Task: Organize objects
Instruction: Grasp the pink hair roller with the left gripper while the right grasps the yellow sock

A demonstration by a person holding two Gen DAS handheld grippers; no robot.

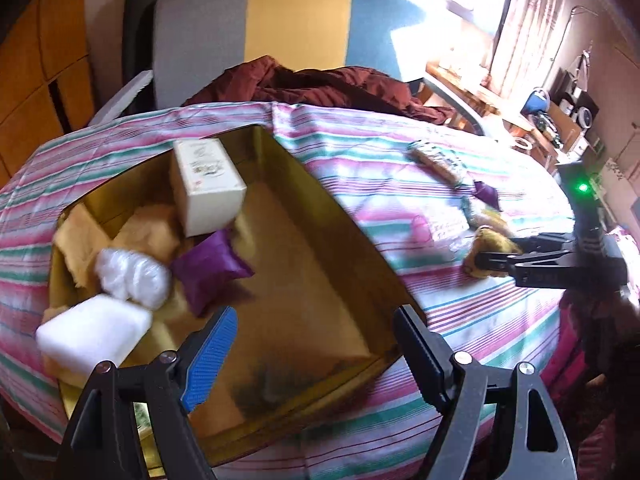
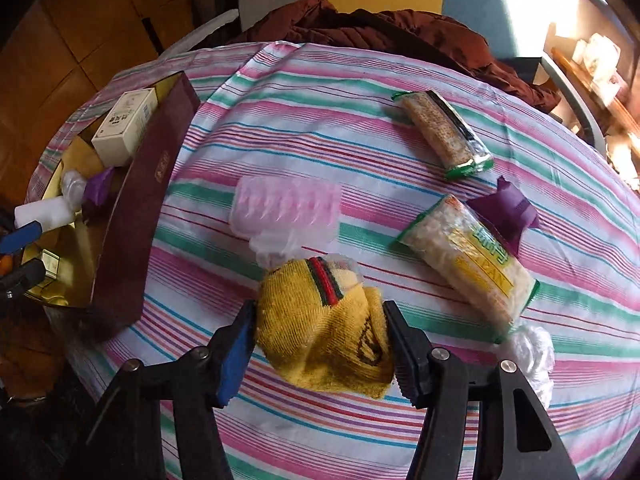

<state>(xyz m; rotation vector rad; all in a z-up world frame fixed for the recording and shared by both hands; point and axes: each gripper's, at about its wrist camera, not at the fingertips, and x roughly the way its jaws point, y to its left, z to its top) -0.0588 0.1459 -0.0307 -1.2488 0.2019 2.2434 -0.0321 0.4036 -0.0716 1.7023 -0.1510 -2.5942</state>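
Crosswise, yellow sock [image 2: 324, 332] (rolled) between right gripper [image 2: 320, 350] pads

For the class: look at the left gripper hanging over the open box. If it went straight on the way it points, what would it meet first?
Most likely the bare gold floor of the box. The left gripper is open and empty, and the purple pouch lies off to one side, though depth is hard to judge.

A grey, yellow and blue chair [image 1: 296, 32] stands behind the striped tablecloth [image 2: 360, 128], dark red cloth [image 1: 328, 88] heaped between.
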